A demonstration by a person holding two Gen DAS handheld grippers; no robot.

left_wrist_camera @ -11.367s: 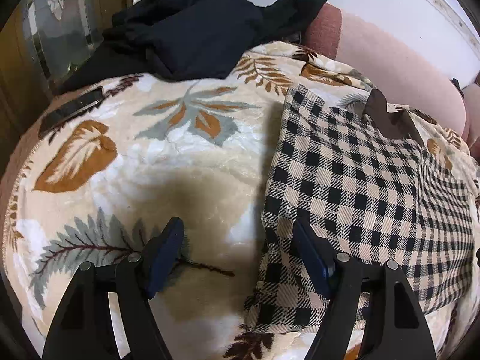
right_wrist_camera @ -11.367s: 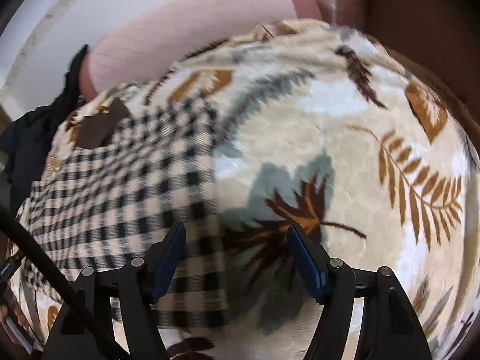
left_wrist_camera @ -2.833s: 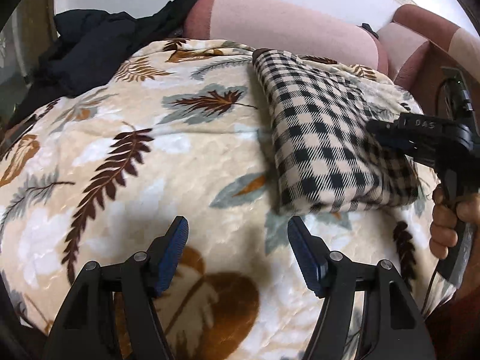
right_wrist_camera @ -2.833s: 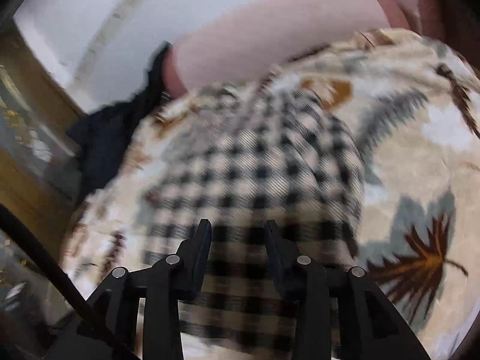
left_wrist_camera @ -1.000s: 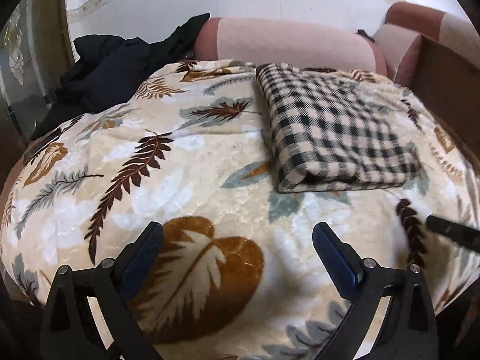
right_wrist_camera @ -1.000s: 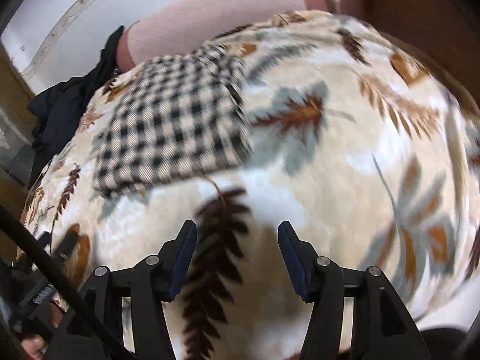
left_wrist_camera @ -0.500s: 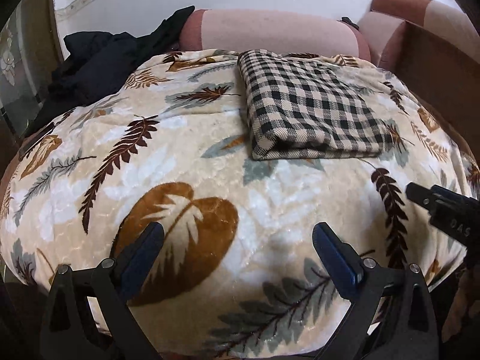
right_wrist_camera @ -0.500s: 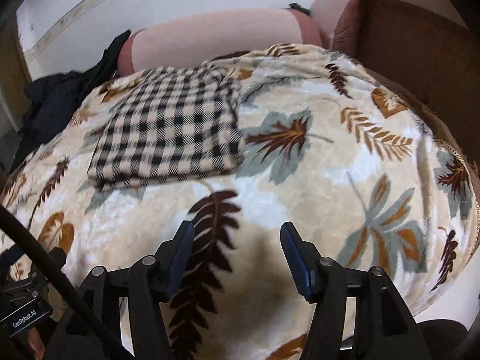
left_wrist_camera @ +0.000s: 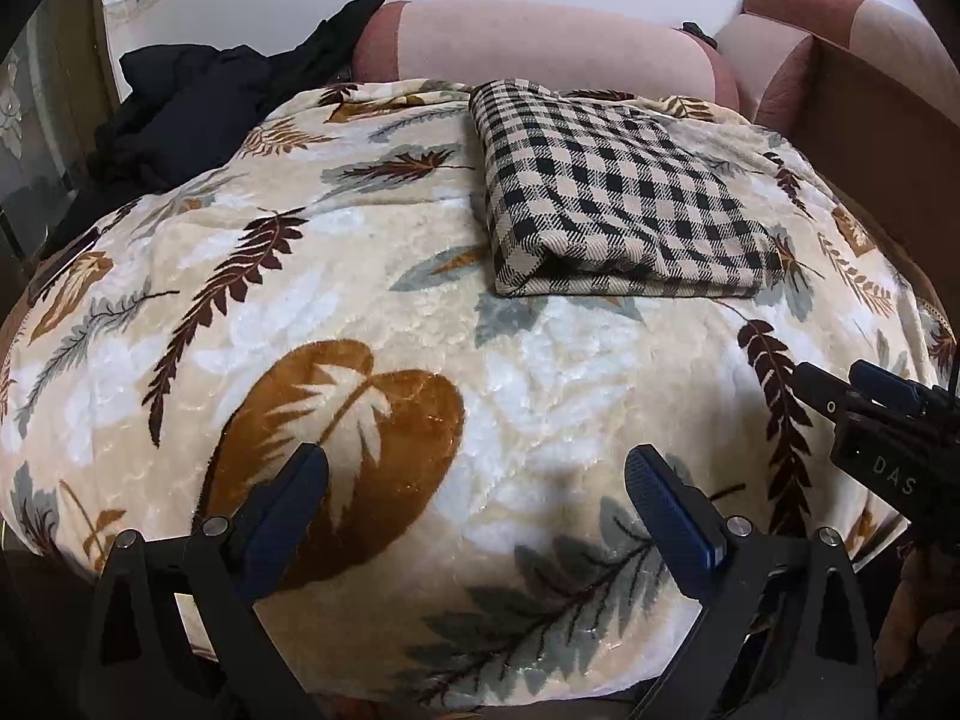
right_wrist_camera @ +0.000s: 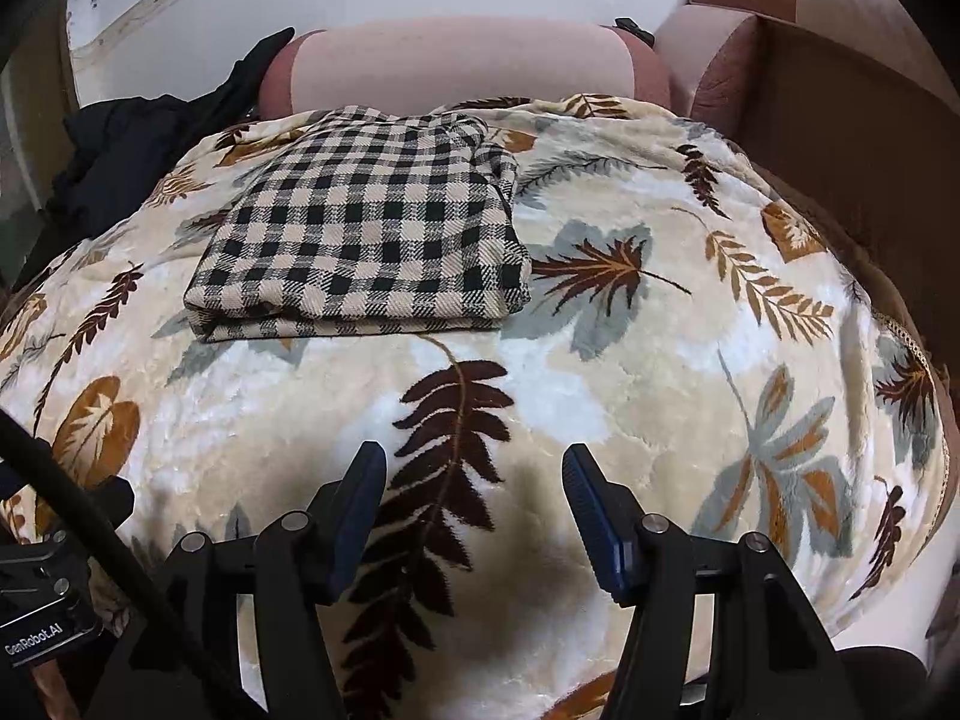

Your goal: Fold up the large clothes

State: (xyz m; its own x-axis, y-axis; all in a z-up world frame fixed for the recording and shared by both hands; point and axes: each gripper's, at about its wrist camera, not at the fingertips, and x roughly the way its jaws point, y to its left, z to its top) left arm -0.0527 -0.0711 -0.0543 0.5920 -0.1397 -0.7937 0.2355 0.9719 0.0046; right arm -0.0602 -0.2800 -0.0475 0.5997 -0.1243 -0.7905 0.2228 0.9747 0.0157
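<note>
A folded checked garment (left_wrist_camera: 606, 192) lies flat on a leaf-patterned blanket (left_wrist_camera: 372, 324), near a pink bolster (left_wrist_camera: 528, 42); dark clothes (left_wrist_camera: 186, 102) are heaped behind. The left hand-held gripper (left_wrist_camera: 477, 501) and right hand-held gripper (right_wrist_camera: 474, 501) both hover wide open, holding nothing, well apart from the garment.

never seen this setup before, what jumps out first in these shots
A neatly folded black-and-beige checked garment lies toward the far side of a cream plush blanket printed with brown and grey leaves. A crumpled black clothing heap sits at the far left, by a long pink bolster cushion.

left gripper (left_wrist_camera: 474, 480) jaws wide apart, right gripper (right_wrist_camera: 473, 480) jaws apart, both empty
</note>
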